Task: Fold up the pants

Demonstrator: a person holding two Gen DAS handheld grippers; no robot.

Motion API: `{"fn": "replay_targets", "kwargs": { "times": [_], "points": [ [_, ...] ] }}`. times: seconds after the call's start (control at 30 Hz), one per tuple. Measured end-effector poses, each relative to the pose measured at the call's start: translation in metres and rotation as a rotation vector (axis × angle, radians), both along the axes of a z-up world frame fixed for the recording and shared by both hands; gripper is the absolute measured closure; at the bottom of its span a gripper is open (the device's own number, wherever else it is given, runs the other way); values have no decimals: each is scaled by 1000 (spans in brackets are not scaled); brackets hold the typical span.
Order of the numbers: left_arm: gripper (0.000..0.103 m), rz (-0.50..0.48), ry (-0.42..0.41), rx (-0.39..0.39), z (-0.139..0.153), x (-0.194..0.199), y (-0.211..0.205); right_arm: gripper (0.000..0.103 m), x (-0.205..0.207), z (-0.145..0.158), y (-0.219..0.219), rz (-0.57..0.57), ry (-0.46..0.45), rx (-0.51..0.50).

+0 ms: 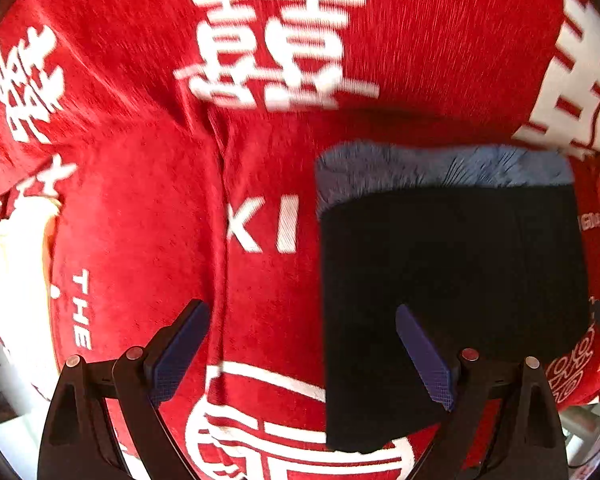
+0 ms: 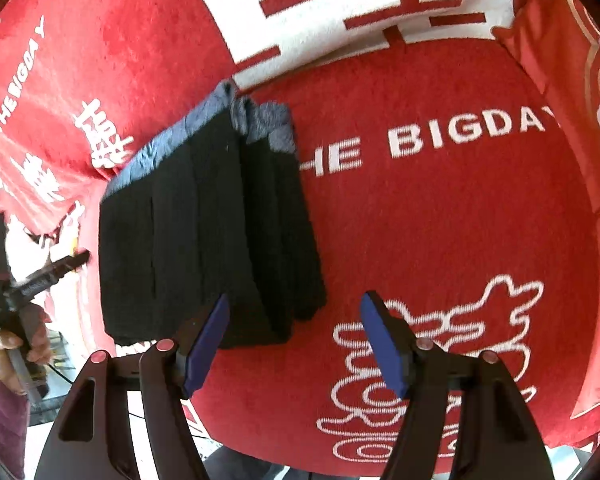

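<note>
pants (image 2: 204,224) lie folded lengthwise, grey waistband (image 2: 220,120) far end.

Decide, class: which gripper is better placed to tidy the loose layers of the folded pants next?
Probably the right gripper: it is open, close to the staggered near edge of the pants. The left gripper, also open, straddles their neat side edge.
</note>
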State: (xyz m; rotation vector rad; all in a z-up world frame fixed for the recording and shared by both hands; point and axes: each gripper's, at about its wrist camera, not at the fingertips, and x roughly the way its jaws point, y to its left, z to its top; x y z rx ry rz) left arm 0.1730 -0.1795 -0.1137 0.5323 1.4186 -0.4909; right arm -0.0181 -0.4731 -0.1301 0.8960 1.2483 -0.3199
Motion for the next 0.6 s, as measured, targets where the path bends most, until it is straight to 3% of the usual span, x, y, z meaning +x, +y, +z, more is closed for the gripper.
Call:
{"fn": "replay_targets", "kwargs": {
  "times": [0.13,0.33,0.4,0.6],
  "points": [
    [8,-41,1,-15,-10,-12,-11,30,4,-1,-11,-16,-34,29],
    [8,-11,19,-62,-6,3,-8,28,15,-9,-16,20,-76,67],
    [8,4,20,-73,-6,9,-4,24,23,-11,-16,55,-97,84],
    [8,44,115,-148,-19,19,2,23,43,-28,-20,125,-109,128]
  ]
}}
